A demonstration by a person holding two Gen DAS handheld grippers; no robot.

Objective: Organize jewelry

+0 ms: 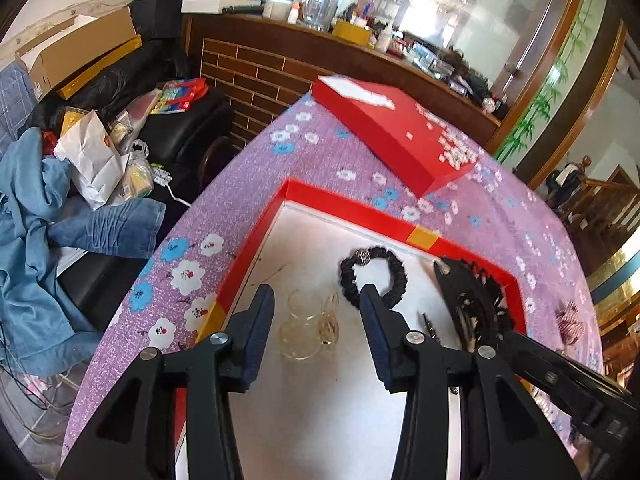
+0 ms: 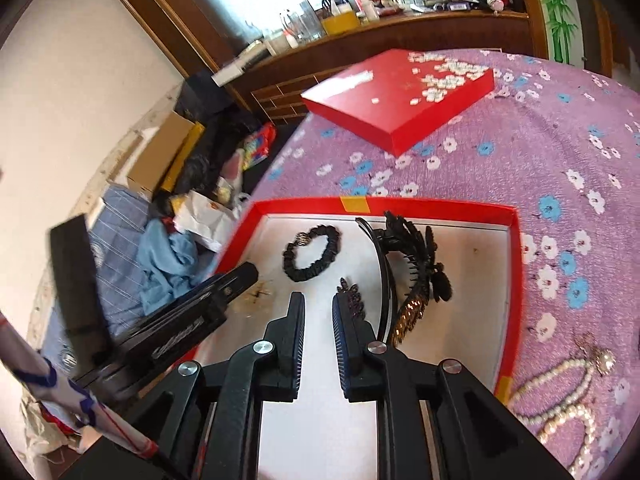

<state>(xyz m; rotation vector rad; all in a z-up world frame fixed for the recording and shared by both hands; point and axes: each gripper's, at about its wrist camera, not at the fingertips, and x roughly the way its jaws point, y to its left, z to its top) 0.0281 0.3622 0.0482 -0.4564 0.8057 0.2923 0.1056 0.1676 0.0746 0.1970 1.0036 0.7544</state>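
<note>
Left claw (image 1: 316, 300), spread, is hovering directly over clear rings (image 1: 308, 324) in the tray (image 1: 352, 204); right claw (image 2: 318, 304), narrowly parted, is holding nothing.

No text, label, brand, number or sign can be read in either view. The red lid (image 2: 400, 92) near the far edge of the surface carries only white blossom-like marks, no letters that can be made out. The colourful packet (image 1: 182, 94) on the dark seat beyond the surface's left edge bears print too blurred to read. The bottles and boxes on the wooden shelf (image 1: 320, 36) behind show labels too small to tell.
</note>
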